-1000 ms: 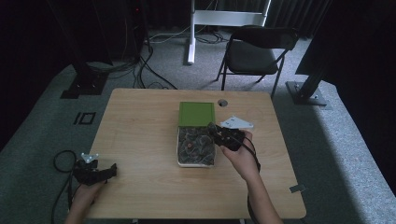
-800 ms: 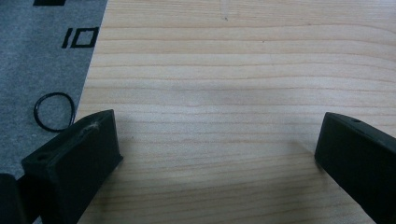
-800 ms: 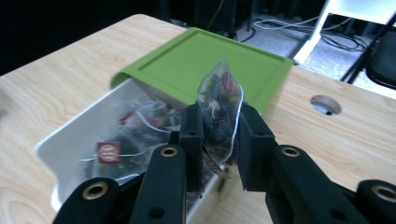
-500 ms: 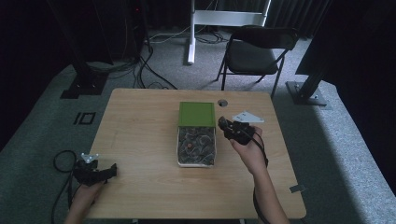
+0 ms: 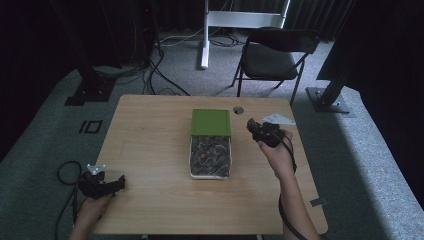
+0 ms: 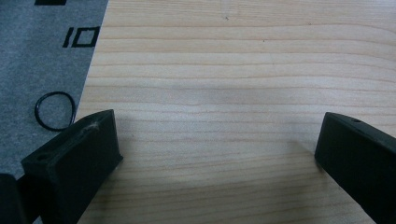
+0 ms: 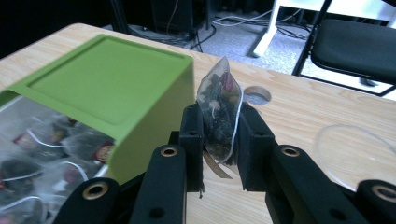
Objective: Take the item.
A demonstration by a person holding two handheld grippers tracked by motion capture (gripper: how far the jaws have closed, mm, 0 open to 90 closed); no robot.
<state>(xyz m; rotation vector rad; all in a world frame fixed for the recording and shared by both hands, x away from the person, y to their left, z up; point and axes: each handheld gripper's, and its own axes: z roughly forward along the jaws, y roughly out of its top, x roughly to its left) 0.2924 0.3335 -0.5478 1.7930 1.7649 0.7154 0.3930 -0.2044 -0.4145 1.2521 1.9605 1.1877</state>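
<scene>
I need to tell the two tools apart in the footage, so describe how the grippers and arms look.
Both grippers are black. The left gripper carries a grey three-cornered plate on top and trails a black cable looping over the floor. Its jaws are thick, blocky slabs with a hole near the tip. The right gripper has brass-ringed screw holes along its arms and a black cable too. Both forearms are bare, without sleeves.

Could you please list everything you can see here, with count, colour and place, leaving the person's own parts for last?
table: one, light wood, centre of the floor.
box: one, white, mid-table, full of tea bags, half under its lid.
lid: one, green, over the box's far half.
tea bag: one, clear with dark leaves, between the right gripper's jaws.
folding chair: one, black, beyond the table.
cables: several, dark, on the grey carpet.
left gripper: one, black, jaws open, at the table's near left corner.
right gripper: one, black, right of the box.
</scene>
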